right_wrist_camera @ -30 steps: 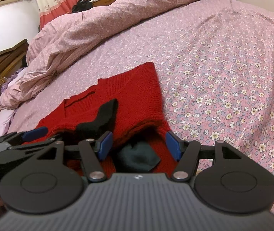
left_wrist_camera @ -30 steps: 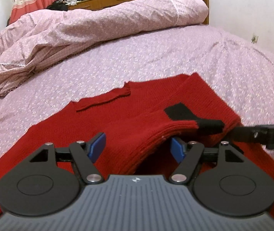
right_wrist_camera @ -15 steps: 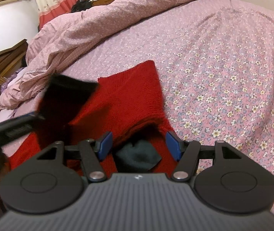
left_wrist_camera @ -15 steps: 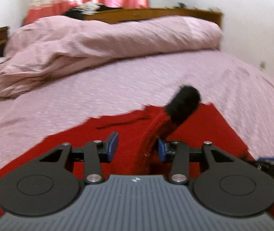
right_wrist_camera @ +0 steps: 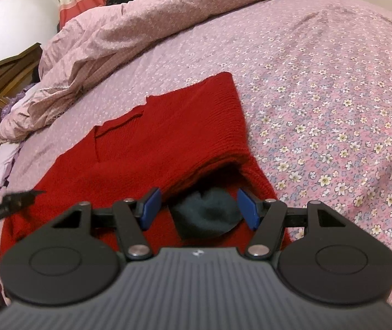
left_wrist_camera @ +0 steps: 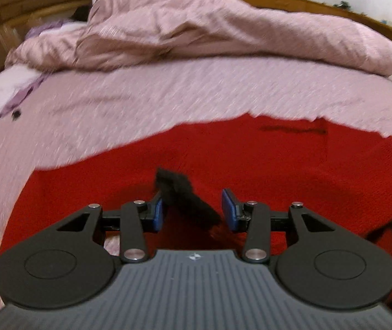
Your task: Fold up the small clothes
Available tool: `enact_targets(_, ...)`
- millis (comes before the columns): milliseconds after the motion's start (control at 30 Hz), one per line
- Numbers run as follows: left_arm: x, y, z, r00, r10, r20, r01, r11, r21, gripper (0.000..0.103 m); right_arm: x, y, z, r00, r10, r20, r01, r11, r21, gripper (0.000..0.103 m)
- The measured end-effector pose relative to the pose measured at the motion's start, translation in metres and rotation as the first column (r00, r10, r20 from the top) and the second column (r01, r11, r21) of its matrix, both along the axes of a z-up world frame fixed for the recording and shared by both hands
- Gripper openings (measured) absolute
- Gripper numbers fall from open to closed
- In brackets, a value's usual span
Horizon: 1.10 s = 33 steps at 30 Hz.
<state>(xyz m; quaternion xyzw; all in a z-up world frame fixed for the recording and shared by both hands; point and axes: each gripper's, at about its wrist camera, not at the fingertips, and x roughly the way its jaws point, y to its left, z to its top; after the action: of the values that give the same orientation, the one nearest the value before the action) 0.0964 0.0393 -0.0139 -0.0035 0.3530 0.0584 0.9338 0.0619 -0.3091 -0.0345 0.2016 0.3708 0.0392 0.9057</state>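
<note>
A red knit sweater lies flat on the bed, its right sleeve folded across the body; it also fills the left wrist view. My left gripper is open, and the sleeve's black cuff lies between its jaws, touching the left pad. My right gripper is open low over the sweater's near right edge, with a dark patch between its jaws. The left gripper's tip shows at the left of the right wrist view.
A pink floral sheet covers the bed. A rumpled pink duvet is heaped at the far side, against the wooden headboard. Purple cloth lies at the far left.
My left gripper carried the black-cuffed sleeve leftward across the sweater, lowered it and opened. My right gripper stayed still and open.
</note>
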Motion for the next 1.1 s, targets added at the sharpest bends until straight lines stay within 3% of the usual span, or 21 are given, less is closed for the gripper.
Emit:
enact_targets(133, -0.014, 0.013, -0.010, 0.999, 0.012, -0.031, -0.012, 1.000, 0.002, 0.050, 0.000, 0.002, 0.000, 1.000, 0.004, -0.005, -0.004, 1.000, -0.009, 0.063)
enact_targets(267, -0.019, 0.025, -0.004, 1.000, 0.007, -0.011, -0.007, 1.000, -0.007, 0.054, 0.002, 0.002, 0.003, 1.000, 0.009, -0.002, -0.009, 0.999, -0.034, 0.063)
enact_targets(433, -0.002, 0.032, -0.001, 0.999, -0.043, -0.003, 0.043, 0.998, -0.051, 0.058, 0.011, 0.001, 0.014, 0.999, 0.023, 0.026, -0.021, 0.996, -0.082, 0.063)
enact_targets(600, 0.026, 0.033, -0.010, 0.997, -0.069, -0.039, 0.066, 0.994, -0.091, 0.058, 0.026, 0.001, 0.020, 0.999, 0.037, 0.035, -0.031, 0.989, -0.145, 0.063)
enact_targets(733, 0.040, 0.036, -0.022, 0.996, -0.047, -0.077, 0.041, 0.996, -0.085, 0.058, 0.036, 0.003, 0.015, 0.999, 0.036, 0.014, -0.033, 0.989, -0.143, 0.065)
enact_targets(1000, 0.044, 0.044, -0.034, 0.997, -0.042, -0.070, 0.036, 0.995, -0.092, 0.058, 0.055, 0.006, 0.013, 0.998, 0.060, -0.011, -0.061, 0.979, -0.197, 0.065)
enact_targets(1100, 0.043, 0.043, -0.033, 0.994, -0.087, -0.059, 0.079, 0.989, -0.121, 0.050, 0.066, 0.007, 0.014, 0.998, 0.069, -0.003, -0.068, 0.973, -0.220, 0.065)
